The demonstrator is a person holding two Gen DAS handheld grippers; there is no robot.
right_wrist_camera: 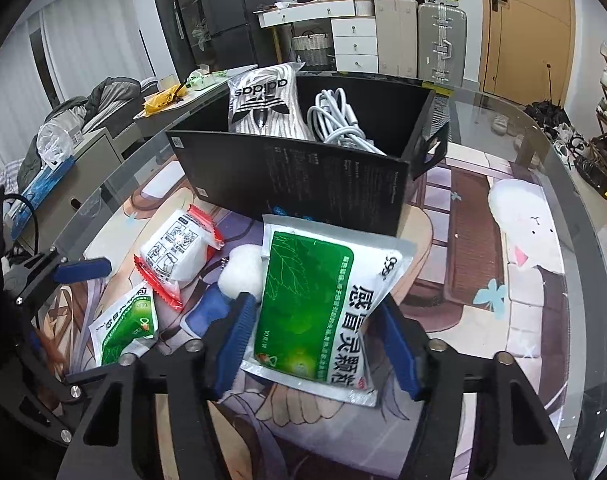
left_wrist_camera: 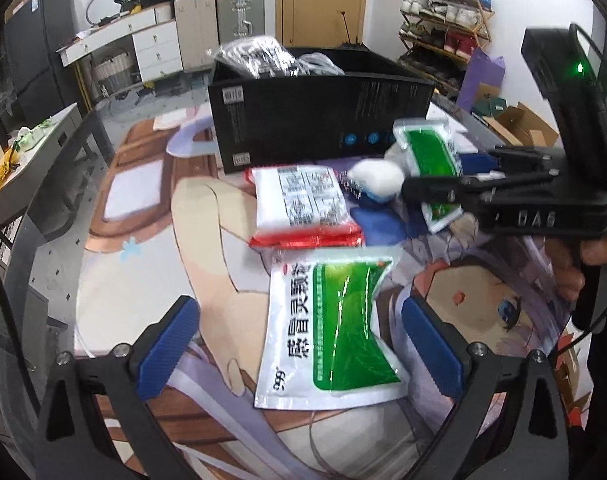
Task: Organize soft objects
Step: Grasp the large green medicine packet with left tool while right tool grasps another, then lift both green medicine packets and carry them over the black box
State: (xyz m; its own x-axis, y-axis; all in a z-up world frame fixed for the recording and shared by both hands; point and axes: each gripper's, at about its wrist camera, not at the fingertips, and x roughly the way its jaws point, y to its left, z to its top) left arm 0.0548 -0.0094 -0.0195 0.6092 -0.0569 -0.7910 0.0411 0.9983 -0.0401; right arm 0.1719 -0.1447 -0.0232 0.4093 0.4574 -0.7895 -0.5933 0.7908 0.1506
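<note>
My right gripper (right_wrist_camera: pixel 319 340) is shut on a green and white medicine pouch (right_wrist_camera: pixel 323 304) and holds it above the mat, just in front of the black box (right_wrist_camera: pixel 303 176); the pouch also shows in the left wrist view (left_wrist_camera: pixel 431 156). The box holds an Adidas sock pack (right_wrist_camera: pixel 267 100) and a white cable (right_wrist_camera: pixel 339 120). My left gripper (left_wrist_camera: pixel 299 344) is open above a second green and white pouch (left_wrist_camera: pixel 335 332) that lies on the mat. A red and white pack (left_wrist_camera: pixel 303 208) and a white cotton ball (left_wrist_camera: pixel 375 176) lie between pouch and box.
The glass table carries a printed anime mat (right_wrist_camera: pixel 503 240). A blue soft item (right_wrist_camera: pixel 207 312) lies beside the cotton ball. A side table with clutter (left_wrist_camera: pixel 7 168) stands to the left. Suitcases (right_wrist_camera: pixel 419 36) and a shoe rack (left_wrist_camera: pixel 443 20) stand behind.
</note>
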